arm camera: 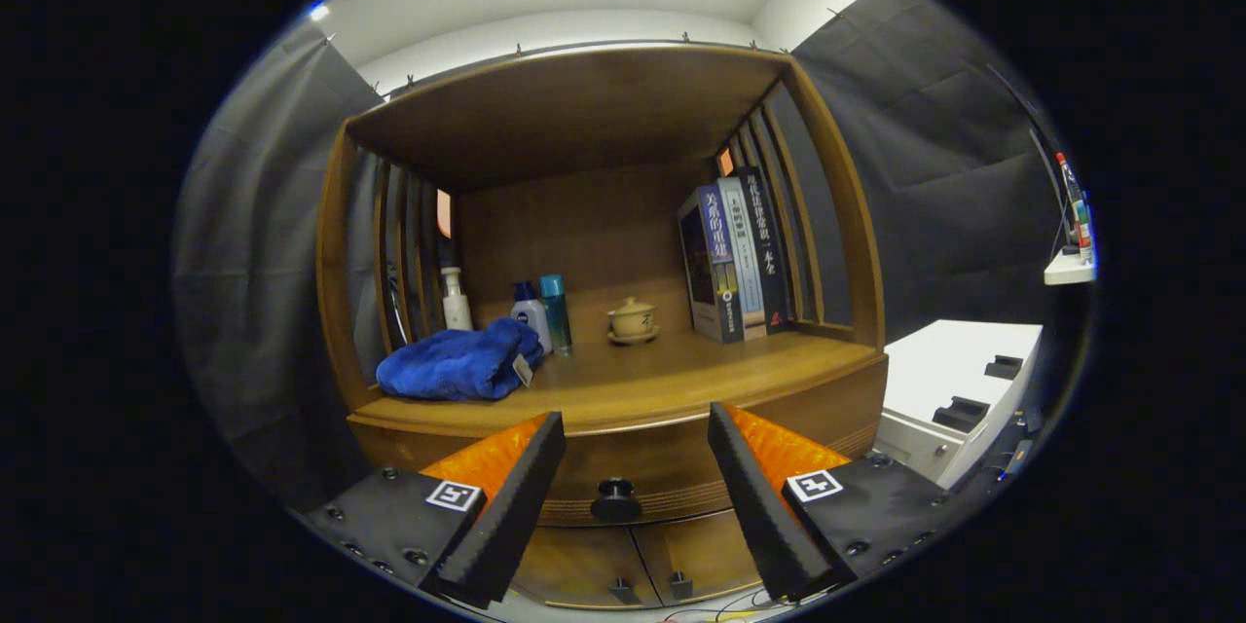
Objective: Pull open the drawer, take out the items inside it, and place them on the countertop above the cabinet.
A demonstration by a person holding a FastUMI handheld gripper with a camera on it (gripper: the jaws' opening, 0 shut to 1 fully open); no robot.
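Observation:
A wooden cabinet stands ahead of me with its drawer (662, 467) closed under the countertop (681, 380). A round dark knob (615, 500) sits in the middle of the drawer front, between my two fingers and a short way beyond them. My gripper (637, 430) is open, nothing between its fingers. What lies inside the drawer is hidden.
On the countertop lie a folded blue towel (458, 362), three bottles (533, 315) behind it, a small lidded teacup (633, 319) and upright books (735, 253) at the right. Two small doors (633, 565) sit under the drawer. A white unit (959, 389) stands right of the cabinet.

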